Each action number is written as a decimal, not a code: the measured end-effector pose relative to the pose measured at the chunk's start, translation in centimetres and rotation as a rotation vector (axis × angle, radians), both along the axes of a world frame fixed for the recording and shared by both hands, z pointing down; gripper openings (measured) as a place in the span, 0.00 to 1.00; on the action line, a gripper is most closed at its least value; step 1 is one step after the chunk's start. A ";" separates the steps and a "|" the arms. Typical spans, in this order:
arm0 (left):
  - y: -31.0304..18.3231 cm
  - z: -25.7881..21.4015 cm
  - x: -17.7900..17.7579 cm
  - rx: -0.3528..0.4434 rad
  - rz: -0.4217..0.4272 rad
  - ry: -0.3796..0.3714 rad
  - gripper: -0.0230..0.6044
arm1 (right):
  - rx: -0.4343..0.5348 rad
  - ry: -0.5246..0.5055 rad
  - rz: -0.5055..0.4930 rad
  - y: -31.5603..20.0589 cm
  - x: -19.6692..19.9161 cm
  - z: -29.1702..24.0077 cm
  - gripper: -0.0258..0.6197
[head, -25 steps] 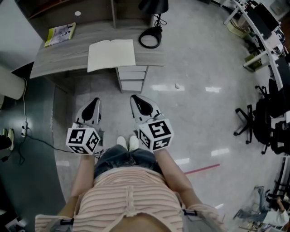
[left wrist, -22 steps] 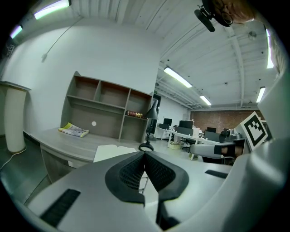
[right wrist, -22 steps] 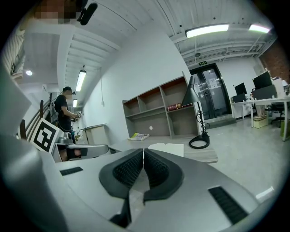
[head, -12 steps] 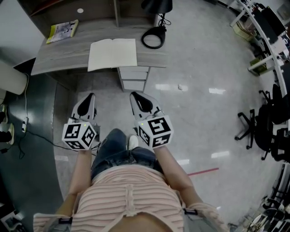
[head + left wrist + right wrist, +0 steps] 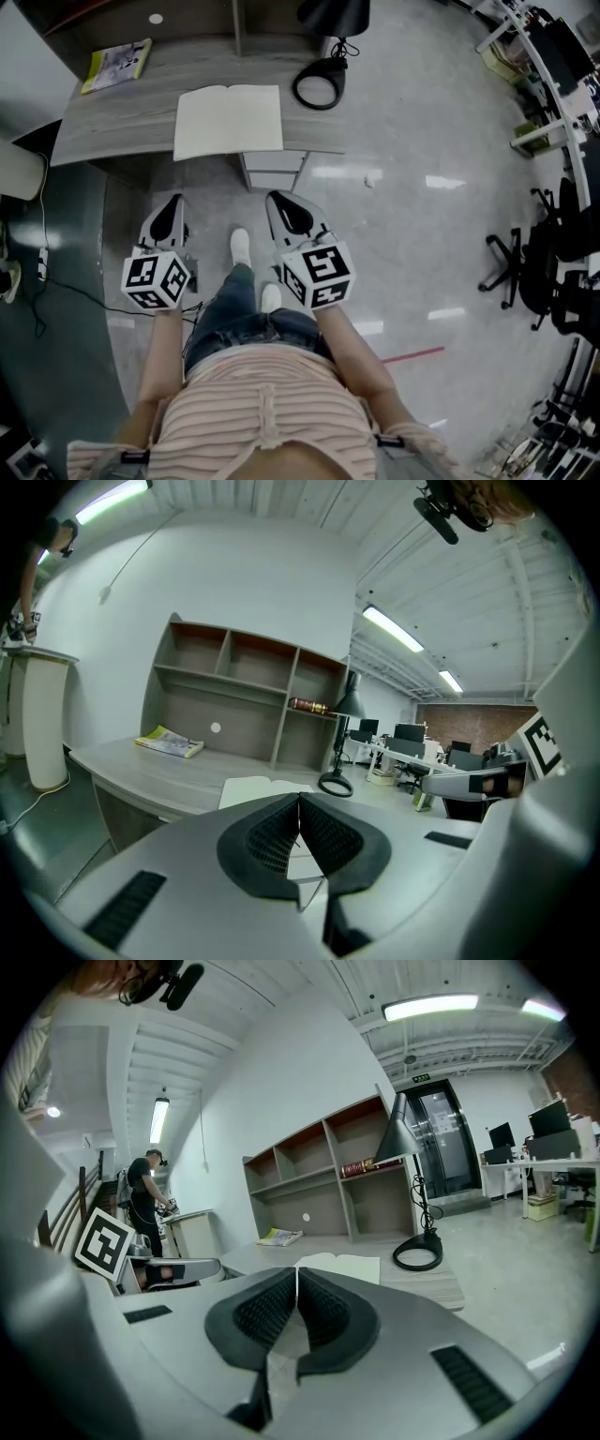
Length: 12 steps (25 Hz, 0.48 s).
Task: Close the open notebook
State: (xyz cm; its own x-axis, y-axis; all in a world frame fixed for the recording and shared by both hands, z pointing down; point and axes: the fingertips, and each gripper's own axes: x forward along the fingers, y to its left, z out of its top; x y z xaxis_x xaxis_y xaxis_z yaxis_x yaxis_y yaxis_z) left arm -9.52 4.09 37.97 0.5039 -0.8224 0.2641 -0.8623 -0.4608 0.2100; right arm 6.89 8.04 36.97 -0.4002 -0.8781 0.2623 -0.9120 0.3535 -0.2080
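"Tools first: what state are they in?"

"Both empty. My left tool (image 5: 299, 803) and my right tool (image 5: 296, 1277) have their jaws pressed together on nothing, held low in front of me over the floor (image 5: 403, 141)."

"And the notebook?"

"Farther off. The notebook (image 5: 229, 120) lies open and flat near the front edge of the bench (image 5: 112, 131), well apart from both tools. I judge this the approach. Next I must reach it, catch one cover and fold it over."
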 end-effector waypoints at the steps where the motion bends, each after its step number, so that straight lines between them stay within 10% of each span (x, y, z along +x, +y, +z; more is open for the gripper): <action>1: -0.9 0.4 -0.3 -0.008 -0.003 -0.001 0.05 | -0.004 0.004 0.006 -0.9 0.0 0.2 0.07; 12: -11.5 3.7 -4.3 -0.094 -0.019 -0.034 0.05 | -0.047 0.062 0.053 -11.6 -1.0 1.0 0.07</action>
State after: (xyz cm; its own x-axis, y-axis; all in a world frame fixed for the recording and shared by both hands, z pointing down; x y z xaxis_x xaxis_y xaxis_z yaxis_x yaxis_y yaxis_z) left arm -13.78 -7.42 41.67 0.4776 -0.8026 0.3575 -0.8782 -0.4236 0.2222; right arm 5.94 -3.60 37.99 -0.3348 -0.8840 0.3262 -0.9410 0.2952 -0.1656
